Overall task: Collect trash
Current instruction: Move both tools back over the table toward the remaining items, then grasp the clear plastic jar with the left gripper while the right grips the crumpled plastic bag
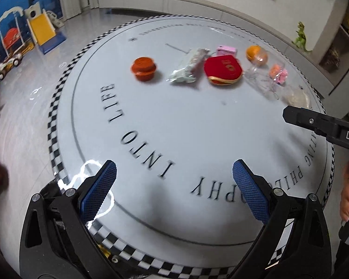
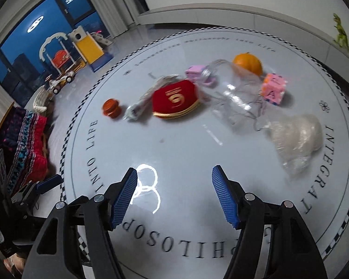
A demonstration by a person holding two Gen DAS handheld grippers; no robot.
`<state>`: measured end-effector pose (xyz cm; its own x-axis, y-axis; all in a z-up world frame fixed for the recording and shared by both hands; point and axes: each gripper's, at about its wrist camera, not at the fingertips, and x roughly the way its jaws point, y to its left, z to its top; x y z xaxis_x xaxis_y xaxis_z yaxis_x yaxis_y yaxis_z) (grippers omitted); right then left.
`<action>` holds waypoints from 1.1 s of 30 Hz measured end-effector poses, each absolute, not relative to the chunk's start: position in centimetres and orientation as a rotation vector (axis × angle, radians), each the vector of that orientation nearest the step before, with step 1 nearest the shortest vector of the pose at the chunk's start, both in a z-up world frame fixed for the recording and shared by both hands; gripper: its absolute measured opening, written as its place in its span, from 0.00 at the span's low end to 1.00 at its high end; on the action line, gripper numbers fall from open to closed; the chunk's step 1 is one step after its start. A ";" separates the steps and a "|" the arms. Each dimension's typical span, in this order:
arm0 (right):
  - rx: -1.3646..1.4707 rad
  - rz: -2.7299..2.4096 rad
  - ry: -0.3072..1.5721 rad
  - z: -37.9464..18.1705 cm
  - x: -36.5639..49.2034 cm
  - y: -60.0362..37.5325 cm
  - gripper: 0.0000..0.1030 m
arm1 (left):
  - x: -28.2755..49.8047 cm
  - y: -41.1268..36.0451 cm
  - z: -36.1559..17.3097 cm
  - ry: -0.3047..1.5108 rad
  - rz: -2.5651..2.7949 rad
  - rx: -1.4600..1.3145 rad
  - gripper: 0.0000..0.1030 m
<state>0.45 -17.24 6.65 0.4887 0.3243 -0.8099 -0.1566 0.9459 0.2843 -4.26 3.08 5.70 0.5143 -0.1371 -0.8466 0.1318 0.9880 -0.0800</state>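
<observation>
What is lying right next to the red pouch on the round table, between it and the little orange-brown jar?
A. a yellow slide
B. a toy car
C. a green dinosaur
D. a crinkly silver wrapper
D: the crinkly silver wrapper lies between the red pouch and the orange-brown jar on the table.

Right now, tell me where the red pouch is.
The red pouch lies mid-table in both wrist views, between the crumpled silver wrapper to its left and the clear plastic bag to its right.
</observation>
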 end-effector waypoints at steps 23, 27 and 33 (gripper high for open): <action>0.251 0.000 1.091 1.9 8.0 -30.8 0.58 | 7.7 -13.0 7.0 0.952 -0.476 0.238 0.94; 0.270 0.000 1.067 2.3 7.8 -31.4 0.44 | 9.7 -13.9 6.2 0.971 -0.481 0.237 0.94; 0.295 0.015 1.062 2.2 8.1 -31.8 0.44 | 11.7 -14.5 5.2 0.975 -0.488 0.249 0.94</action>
<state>8.06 -31.78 2.21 0.4910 0.1539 -0.8574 0.1293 0.9605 0.2464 11.71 -14.50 5.24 0.4651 -0.2836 -0.8386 0.5019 0.8648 -0.0141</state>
